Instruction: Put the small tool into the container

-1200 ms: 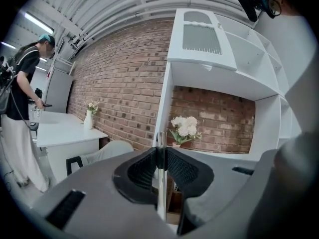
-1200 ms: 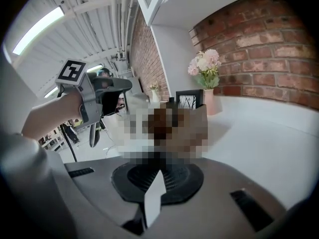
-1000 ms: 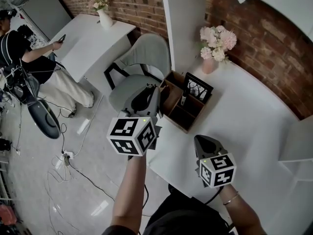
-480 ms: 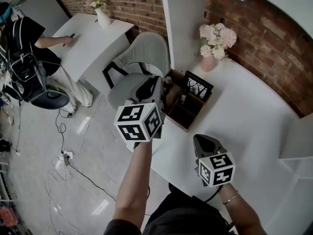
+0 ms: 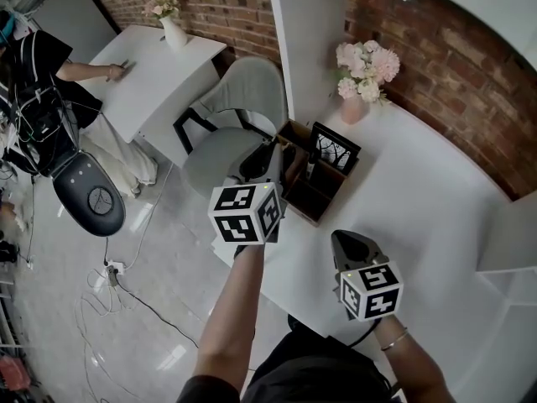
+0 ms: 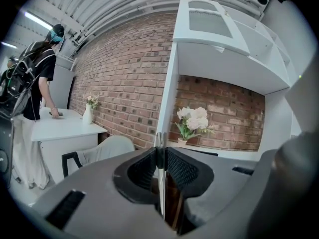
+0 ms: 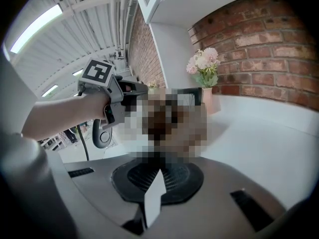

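Observation:
In the left gripper view my left gripper [image 6: 159,156] is shut on a thin flat metal tool [image 6: 159,183], which stands upright between the ribbed pads. Seen from the head, the left gripper [image 5: 273,154] hangs at the left edge of the wooden organiser [image 5: 312,193], out over the table's corner. The organiser's brown wood [image 6: 172,195] shows just beyond the jaws. My right gripper [image 5: 346,242] rests low over the white table [image 5: 419,200], nearer me. In its own view the right gripper [image 7: 158,173] is shut on a white flat slip [image 7: 153,200].
A black picture card [image 5: 334,149] stands in the organiser. A vase of pink flowers [image 5: 362,70] sits behind it by the brick wall. A grey chair [image 5: 239,112] stands under the left gripper. A person leans at a far white table [image 5: 159,65]; cables lie on the floor.
My left gripper has moved right and down towards the organiser with the tool still in it. The right gripper has stayed put. The person at the far table has shifted.

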A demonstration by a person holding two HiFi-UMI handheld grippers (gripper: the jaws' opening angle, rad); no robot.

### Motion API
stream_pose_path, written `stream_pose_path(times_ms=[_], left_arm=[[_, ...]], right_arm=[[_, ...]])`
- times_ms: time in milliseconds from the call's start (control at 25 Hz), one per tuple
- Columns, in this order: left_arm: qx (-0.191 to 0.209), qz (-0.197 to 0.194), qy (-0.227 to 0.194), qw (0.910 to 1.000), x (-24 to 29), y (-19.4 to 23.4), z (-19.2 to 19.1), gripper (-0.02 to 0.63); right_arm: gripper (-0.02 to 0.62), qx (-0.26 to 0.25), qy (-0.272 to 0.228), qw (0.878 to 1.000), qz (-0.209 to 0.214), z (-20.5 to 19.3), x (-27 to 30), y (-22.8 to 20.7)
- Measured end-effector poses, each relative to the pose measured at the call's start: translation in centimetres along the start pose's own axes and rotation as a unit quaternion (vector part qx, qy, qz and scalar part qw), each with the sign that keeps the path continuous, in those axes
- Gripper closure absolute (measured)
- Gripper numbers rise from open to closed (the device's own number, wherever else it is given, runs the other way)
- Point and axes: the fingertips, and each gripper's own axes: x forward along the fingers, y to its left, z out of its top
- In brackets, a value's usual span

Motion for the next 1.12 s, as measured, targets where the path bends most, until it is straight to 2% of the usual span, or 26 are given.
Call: stream_pose_path(times_ms=[520, 1000, 1120], left_arm=[[0.010, 0.002, 0.060, 0.9982, 0.4, 0.5, -3.5, 0.540], [0.000, -0.016, 0.075, 0.9970, 1.3, 0.2, -3.8, 0.534], [0.001, -0.015, 0.080, 0.9967, 1.3, 0.1, -4.0, 0.515]], right_arm=[[0.592, 0.002, -0.004, 1.000, 0.011, 0.2, 0.0, 0.5], [0.592, 0.002, 0.002, 1.000, 0.007, 0.0, 0.0, 0.7], [0.592, 0.004, 0.004, 1.000, 0.009, -0.3, 0.0, 0.7]])
